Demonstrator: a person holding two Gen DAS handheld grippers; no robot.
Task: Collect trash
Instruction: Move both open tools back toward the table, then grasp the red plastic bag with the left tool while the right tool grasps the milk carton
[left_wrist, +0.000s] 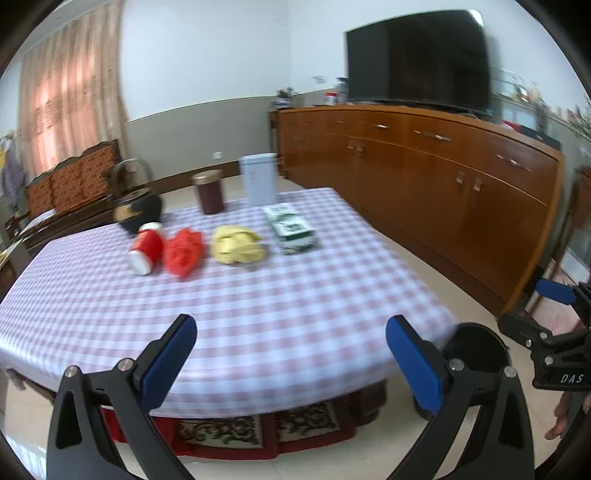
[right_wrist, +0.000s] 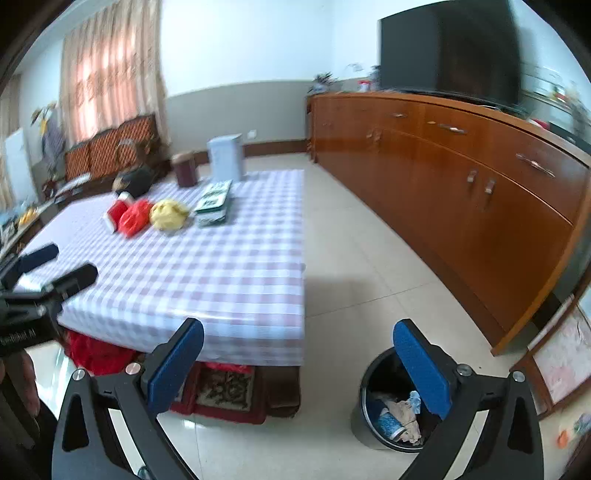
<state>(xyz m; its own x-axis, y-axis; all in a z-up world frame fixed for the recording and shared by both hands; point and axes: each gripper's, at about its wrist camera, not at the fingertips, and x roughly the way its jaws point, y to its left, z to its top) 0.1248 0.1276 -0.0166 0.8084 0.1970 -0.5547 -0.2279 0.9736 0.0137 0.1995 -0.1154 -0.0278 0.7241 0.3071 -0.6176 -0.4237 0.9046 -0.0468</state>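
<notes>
On the checked tablecloth (left_wrist: 258, 306) lie a toppled red cup (left_wrist: 146, 246), a crumpled red wrapper (left_wrist: 183, 253), a crumpled yellow wrapper (left_wrist: 238, 245) and a flattened green-and-white carton (left_wrist: 291, 229). The same row shows in the right wrist view: cup (right_wrist: 117, 213), red wrapper (right_wrist: 135, 218), yellow wrapper (right_wrist: 168, 215), carton (right_wrist: 214, 203). My left gripper (left_wrist: 291, 354) is open above the table's near edge, far short of the trash. My right gripper (right_wrist: 299, 358) is open over the floor, next to a black bin (right_wrist: 373, 391) that holds some rubbish.
At the table's far end stand a dark teapot (left_wrist: 138, 210), a brown canister (left_wrist: 209, 192) and a pale blue box (left_wrist: 258, 177). A long wooden sideboard (left_wrist: 424, 177) with a TV (left_wrist: 417, 59) lines the right wall. Tiled floor (right_wrist: 351, 266) lies between table and sideboard.
</notes>
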